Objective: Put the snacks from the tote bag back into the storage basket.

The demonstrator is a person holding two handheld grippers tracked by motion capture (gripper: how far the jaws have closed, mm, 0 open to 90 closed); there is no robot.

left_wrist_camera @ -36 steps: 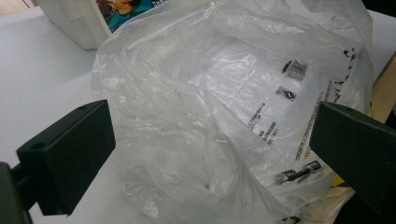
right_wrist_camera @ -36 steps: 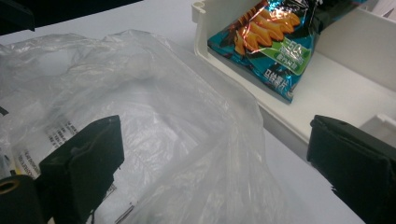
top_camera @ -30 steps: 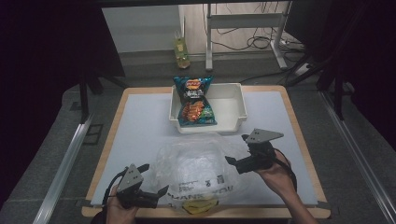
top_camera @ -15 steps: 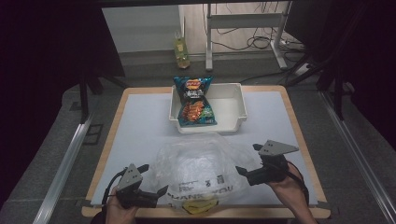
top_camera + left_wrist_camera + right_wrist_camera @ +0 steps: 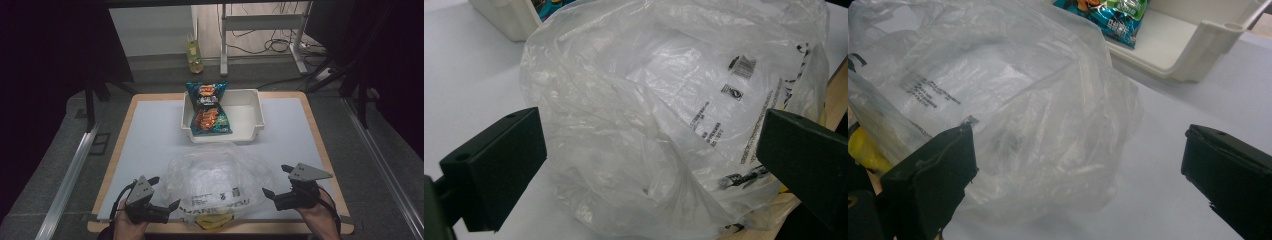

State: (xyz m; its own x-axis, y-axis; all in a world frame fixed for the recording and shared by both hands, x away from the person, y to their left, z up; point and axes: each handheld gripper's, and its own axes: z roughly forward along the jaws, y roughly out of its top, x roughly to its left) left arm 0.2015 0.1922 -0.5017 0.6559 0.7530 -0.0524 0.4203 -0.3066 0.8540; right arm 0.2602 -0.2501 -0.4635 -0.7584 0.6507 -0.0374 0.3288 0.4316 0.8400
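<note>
Now that your right hand-held gripper has drawn back from the plastic bag toward the tabletop's near right edge, jaws spread and empty, the bag lies loose between both tools. Your left hand-held gripper, also open, sits just beside its near left corner.

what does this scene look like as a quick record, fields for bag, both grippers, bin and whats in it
bag: clear plastic bag, crumpled, printed text, lying at the near edge of the table
left gripper: left gripper, jaws open, at the bag's left edge, the bag between its jaws in the left gripper view
right gripper: right gripper, jaws open, just right of the bag
bin: white bin, beyond the bag
bin contents: two chip bags, the far one leaning over the bin's rim
under the bag: something yellow, cannot tell what
</note>
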